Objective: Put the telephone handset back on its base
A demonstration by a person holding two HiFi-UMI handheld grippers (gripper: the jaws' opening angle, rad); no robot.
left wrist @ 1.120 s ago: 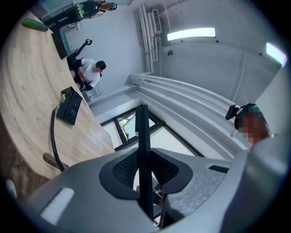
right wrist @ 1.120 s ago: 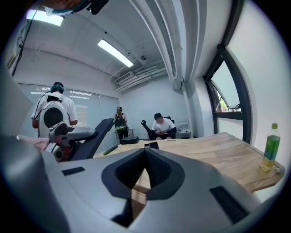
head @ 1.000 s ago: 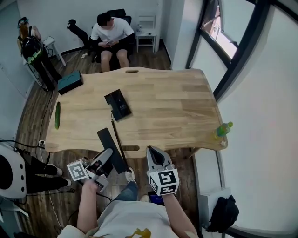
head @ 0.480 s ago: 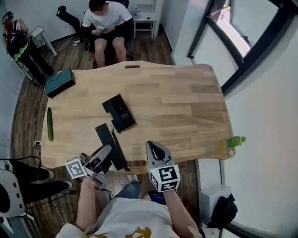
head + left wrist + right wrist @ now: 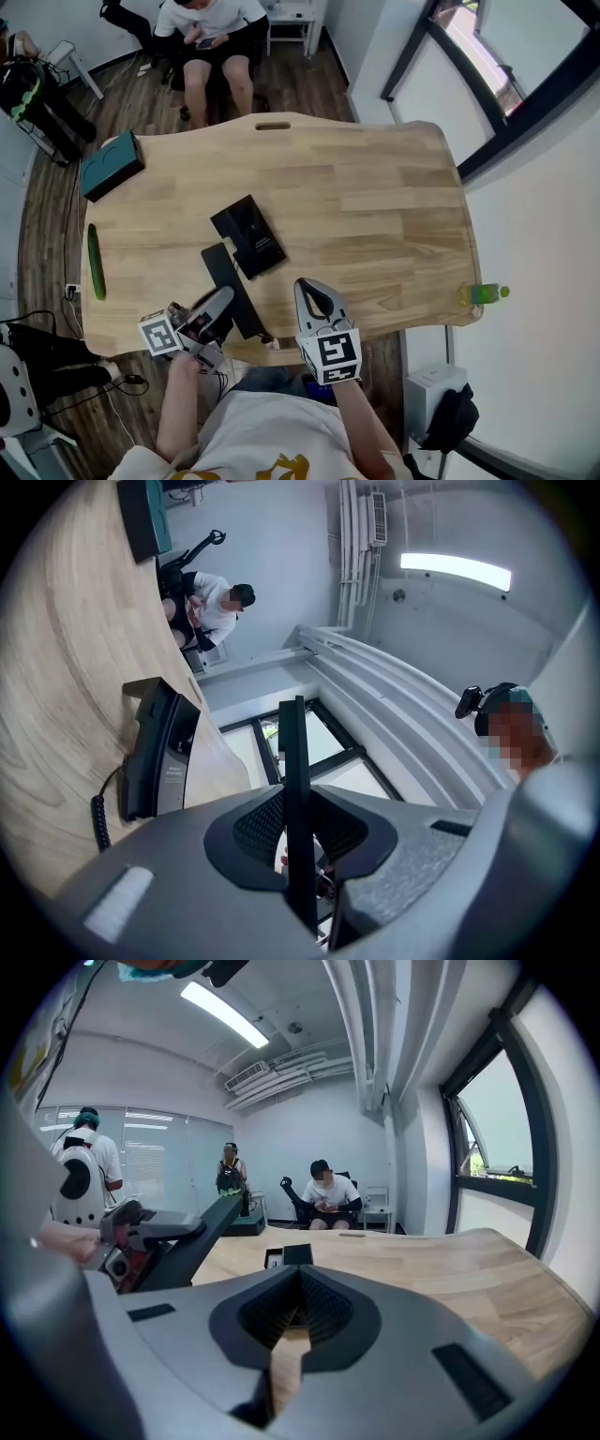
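While the left gripper [image 5: 218, 302] grips it, the handset [image 5: 223, 269] looks slim, black.

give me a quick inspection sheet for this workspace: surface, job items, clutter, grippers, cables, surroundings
surface: wooden table, bare wood between the items
job's things: telephone base on the table, no handset on it; handset held off the base, over the table's near edge
clutter: teal box, cucumber and green bottle, all near the table's edges
grippers: left gripper shut on the handset; right gripper shut, nothing in it
cables: coiled cord beside the base; floor cables at the left
surroundings: seated person beyond the far edge; window at the right
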